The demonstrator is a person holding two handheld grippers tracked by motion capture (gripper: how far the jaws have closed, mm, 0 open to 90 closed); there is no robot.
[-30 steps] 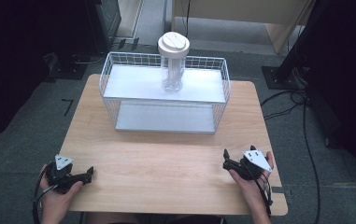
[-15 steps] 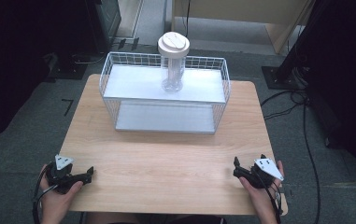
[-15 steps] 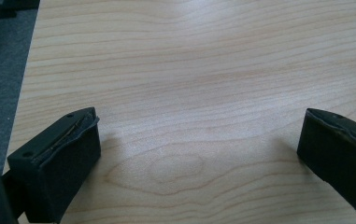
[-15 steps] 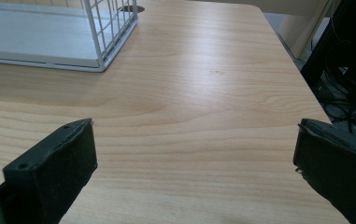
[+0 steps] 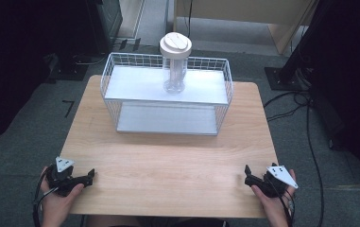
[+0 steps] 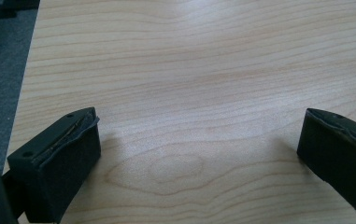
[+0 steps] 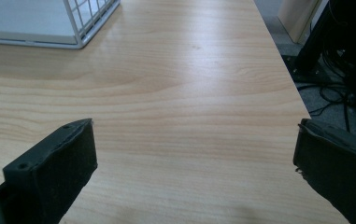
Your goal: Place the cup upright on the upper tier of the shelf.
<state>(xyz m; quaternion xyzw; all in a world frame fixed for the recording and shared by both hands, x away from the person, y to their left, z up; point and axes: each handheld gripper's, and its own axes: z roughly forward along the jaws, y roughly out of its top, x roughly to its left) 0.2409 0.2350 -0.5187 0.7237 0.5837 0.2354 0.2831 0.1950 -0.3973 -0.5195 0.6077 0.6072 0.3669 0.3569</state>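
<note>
A person's left hand (image 5: pixel 57 198) holds the left gripper (image 5: pixel 85 178) at the near left corner of a light wooden table (image 5: pixel 168 161), its jaws spread wide over bare wood with nothing between them, as the left gripper view shows (image 6: pixel 199 154). At the middle of the table's far side stands a white two-tier wire basket (image 5: pixel 166 97), and on its upper shelf a clear tumbler (image 5: pixel 175 64) with a white lid stands upright; no brand, label or writing can be read on it or anywhere else. At the near right corner the right hand (image 5: pixel 274 203) holds the right gripper (image 5: pixel 249 176), jaws likewise wide apart and empty (image 7: pixel 194 154), with a corner of the basket (image 7: pixel 89 21) at the upper left of the right gripper view. Black cables (image 5: pixel 310 137) trail across the grey floor to the table's right
</note>
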